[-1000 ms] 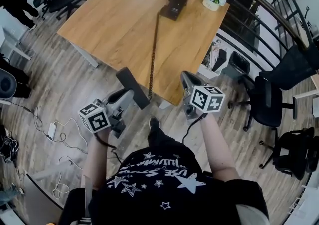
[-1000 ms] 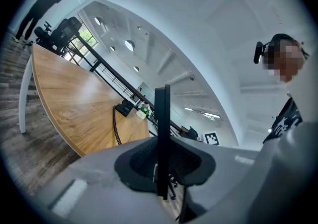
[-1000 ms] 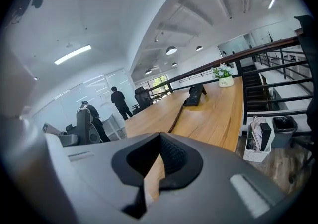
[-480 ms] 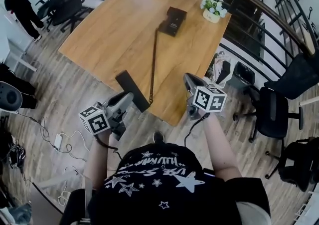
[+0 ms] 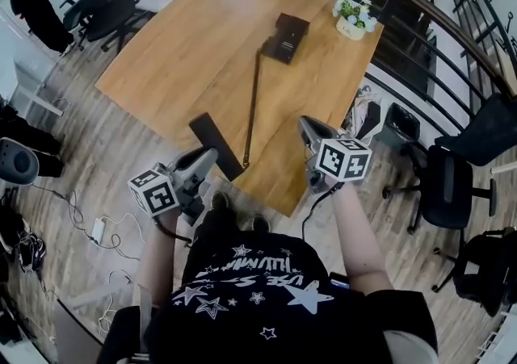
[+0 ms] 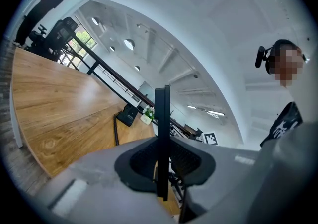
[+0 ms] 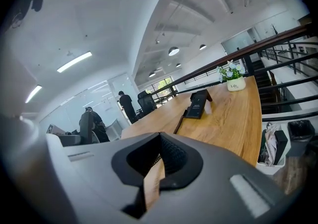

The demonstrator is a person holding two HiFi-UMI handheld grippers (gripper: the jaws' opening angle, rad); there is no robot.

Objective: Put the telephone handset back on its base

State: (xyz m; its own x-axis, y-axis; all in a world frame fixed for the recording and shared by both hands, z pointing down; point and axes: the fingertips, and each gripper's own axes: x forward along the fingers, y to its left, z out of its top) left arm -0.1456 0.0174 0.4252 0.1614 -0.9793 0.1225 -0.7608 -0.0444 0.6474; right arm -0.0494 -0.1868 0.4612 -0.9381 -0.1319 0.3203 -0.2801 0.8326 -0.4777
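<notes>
My left gripper is shut on the flat black telephone handset, which hangs over the near edge of the wooden table. In the left gripper view the handset stands edge-on between the dark pads. A coiled cord runs from it across the table to the black telephone base near the far side. The base also shows in the left gripper view and in the right gripper view. My right gripper hovers over the table's near corner, jaws together with nothing between them.
A small potted plant stands beside the base at the table's far corner. A railing and black office chairs are to the right. Cables and a power strip lie on the floor at the left. A person stands far left.
The table has come nearer: the person has stepped toward it. Both grippers, the left one still holding the handset, now reach over its near edge.
</notes>
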